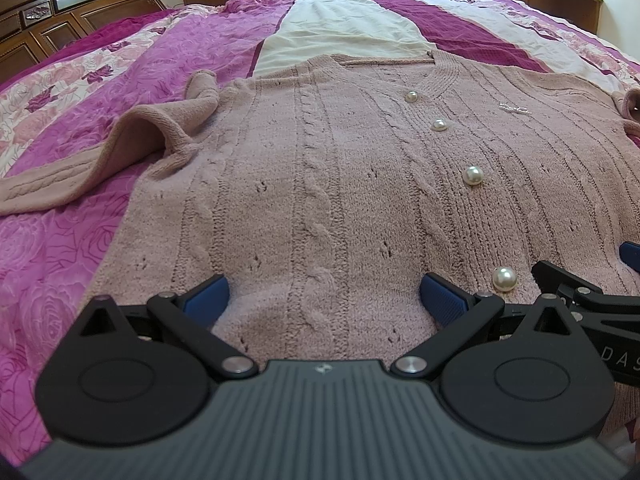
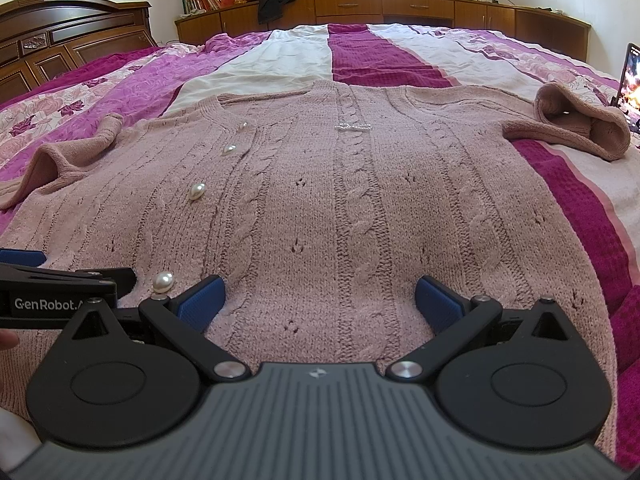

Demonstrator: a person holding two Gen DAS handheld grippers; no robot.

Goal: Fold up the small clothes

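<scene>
Here, one pink knitted cardigan is spread flat on a bed with a purple, white and dark pink cover, its neck pointing away toward the wooden cabinets. Two short sleeves are seen: one is flopped out on the left side, and the other is curled up on the right side. Four round pearl buttons are counted down the front in the left wrist view, the nearest one lying just beside the left gripper. One small shiny pin is fixed on the chest. Two grippers are held low over the bottom edge of the cardigan, side by side. The left gripper's two blue fingers are spread wide apart, with nothing caught between them. The right gripper is spread wide apart too, and nothing is pinched by its two blue fingers. One dark wooden headboard is seen at the left. One lit screen is propped at the far right edge of the bed.
</scene>
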